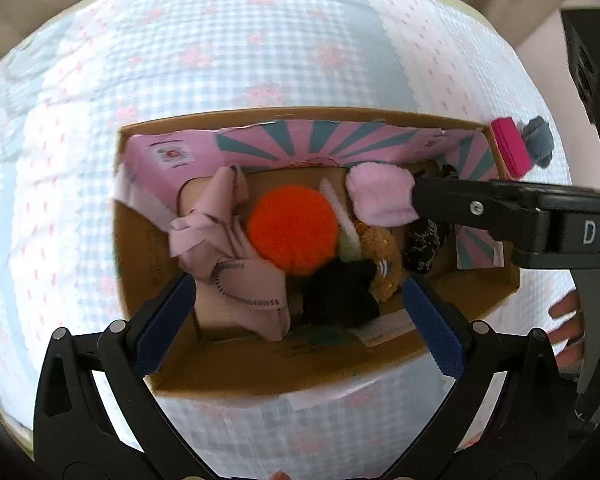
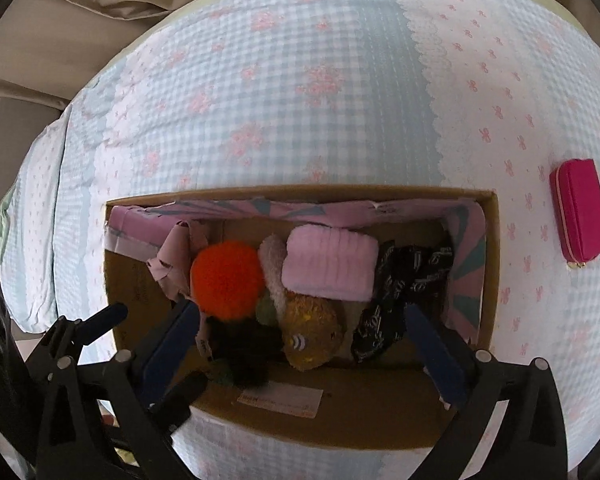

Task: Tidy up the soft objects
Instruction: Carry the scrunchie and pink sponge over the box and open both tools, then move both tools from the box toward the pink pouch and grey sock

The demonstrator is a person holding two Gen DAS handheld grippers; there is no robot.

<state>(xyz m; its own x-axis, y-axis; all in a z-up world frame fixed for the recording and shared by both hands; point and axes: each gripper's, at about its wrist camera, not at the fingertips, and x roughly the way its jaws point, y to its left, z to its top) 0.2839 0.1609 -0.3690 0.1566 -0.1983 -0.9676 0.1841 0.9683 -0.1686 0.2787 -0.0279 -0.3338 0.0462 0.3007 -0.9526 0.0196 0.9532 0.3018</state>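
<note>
At the bottom of the left wrist view, the left tongs [image 1: 296, 320] are seen spread apart with nothing between the blue pads, held over the near wall of a cardboard box [image 1: 260, 372]. In the right wrist view, the right tongs [image 2: 300, 344] are likewise held wide apart and empty above the same box [image 2: 340, 428]. Inside the box, a black cloth [image 2: 244, 352] and a brown plush toy [image 2: 310, 330] are seen nearest, with an orange pompom [image 2: 226, 280], a pink garment [image 1: 236, 272] and a folded pink towel [image 2: 332, 264] beyond. Farther off, at the right of the frame, a magenta pouch [image 2: 580, 216] is laid on the bed [image 2: 300, 92].
</note>
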